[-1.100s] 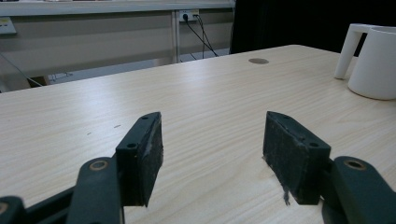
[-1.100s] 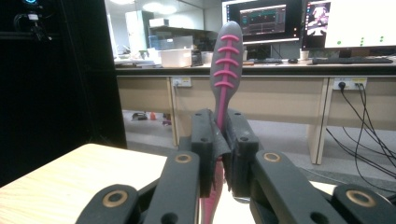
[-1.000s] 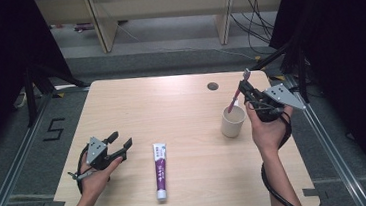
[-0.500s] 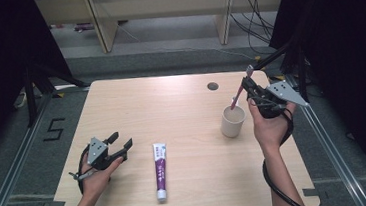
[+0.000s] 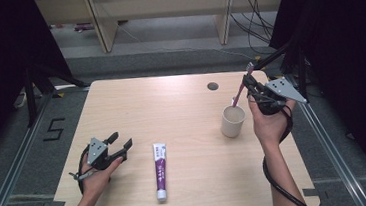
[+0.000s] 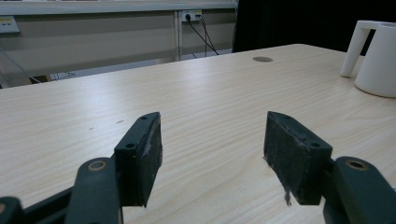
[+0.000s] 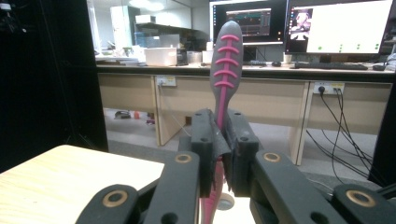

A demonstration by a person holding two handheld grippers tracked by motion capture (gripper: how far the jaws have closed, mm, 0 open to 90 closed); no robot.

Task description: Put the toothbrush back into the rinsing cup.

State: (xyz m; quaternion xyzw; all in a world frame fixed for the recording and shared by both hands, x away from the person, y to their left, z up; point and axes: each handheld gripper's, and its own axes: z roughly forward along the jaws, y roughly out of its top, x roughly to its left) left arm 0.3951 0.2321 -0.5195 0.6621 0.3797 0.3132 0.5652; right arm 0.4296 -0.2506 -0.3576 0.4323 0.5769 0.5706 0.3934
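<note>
A pink and grey toothbrush (image 5: 242, 85) hangs tilted over a white mug (image 5: 233, 120) at the table's right side, its lower end at the mug's mouth. My right gripper (image 5: 248, 82) is shut on the toothbrush (image 7: 224, 70) handle, whose grey ribbed end rises above the pads. A white and purple toothpaste tube (image 5: 160, 170) lies flat near the front middle. My left gripper (image 5: 120, 141) rests low at the front left, open, nothing between its fingers (image 6: 140, 156). The mug (image 6: 376, 56) stands far right in the left gripper view.
The wooden table (image 5: 171, 109) has a round cable hole (image 5: 212, 86) near its back right. Metal floor rails run along both sides. Desks with monitors and hanging cables stand beyond the far edge.
The right gripper has lifted the toothbrush slightly over the mug. The left gripper has stayed put.
</note>
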